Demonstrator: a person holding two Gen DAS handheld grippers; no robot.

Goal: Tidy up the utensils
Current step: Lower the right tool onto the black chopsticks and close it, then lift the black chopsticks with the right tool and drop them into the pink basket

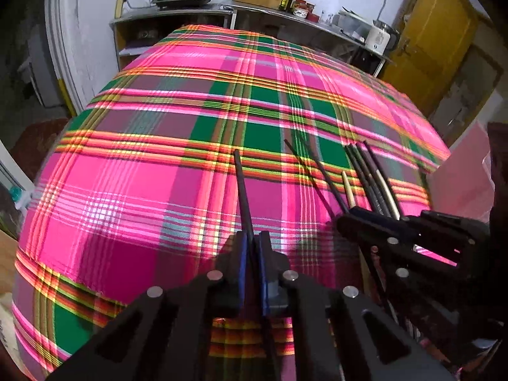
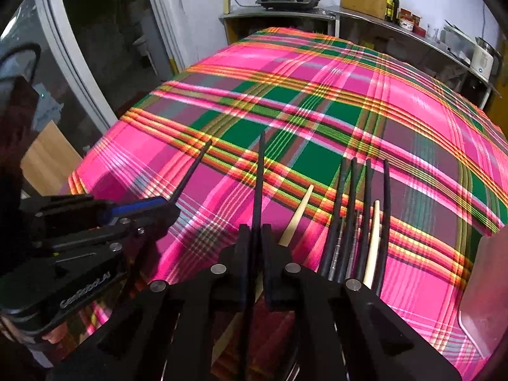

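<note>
1. Left tool (image 1: pixel 252 243) is clamped on a single black chopstick (image 1: pixel 243 190), its tip pointing out over the plaid-covered surface (image 1: pixel 143 190).
2. Right tool (image 2: pixel 257 233) is pinched tight on another black chopstick (image 2: pixel 259 174), also aimed forward.
3. Just beside the right tool lies a bundle of black chopsticks (image 2: pixel 358 209) with pale chopsticks (image 2: pixel 297 219) among them, resting near the cloth's edge.
4. The two tools sit side by side, close but apart.

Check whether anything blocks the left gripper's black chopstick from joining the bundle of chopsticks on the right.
Yes: the right gripper, shut on its own black chopstick, sits between the left gripper with its black chopstick and the bundle of chopsticks lying on the plaid cloth.
</note>
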